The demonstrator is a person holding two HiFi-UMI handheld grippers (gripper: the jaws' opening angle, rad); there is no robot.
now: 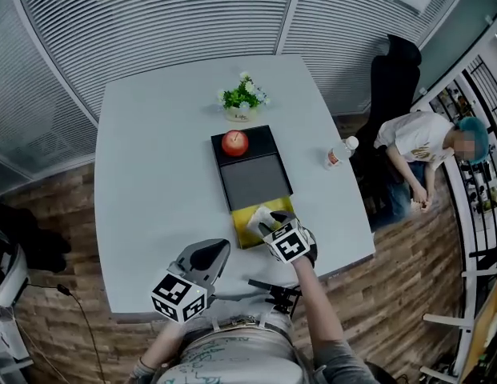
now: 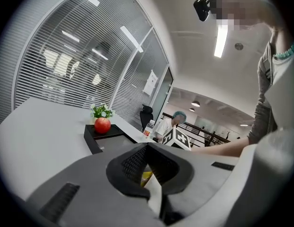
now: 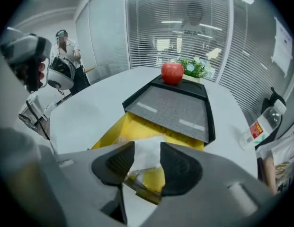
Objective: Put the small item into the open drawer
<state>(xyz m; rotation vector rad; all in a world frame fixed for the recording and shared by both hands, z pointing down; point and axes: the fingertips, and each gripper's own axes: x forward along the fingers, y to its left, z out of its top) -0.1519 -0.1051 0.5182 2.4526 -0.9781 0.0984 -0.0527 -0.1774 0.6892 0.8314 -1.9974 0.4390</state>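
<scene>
At the lower centre of the head view, the left gripper [image 1: 217, 251] hung with its jaws together and empty. Just right of it, the right gripper [image 3: 147, 151] stood wide over the yellow drawer [image 3: 133, 126], its pads clear of the white packet [image 3: 147, 159] lying inside. Beyond, toward the top of the frame, an apple [image 1: 234, 142] sat on the black cabinet [image 1: 254, 181].

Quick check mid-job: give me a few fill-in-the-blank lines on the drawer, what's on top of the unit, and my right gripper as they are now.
1. A red ____ sits on top of the black drawer unit.
2. The open drawer is ____ inside.
3. The right gripper has its jaws ____ above the white item lying in that drawer.

Missing words: apple; yellow; open.
</scene>
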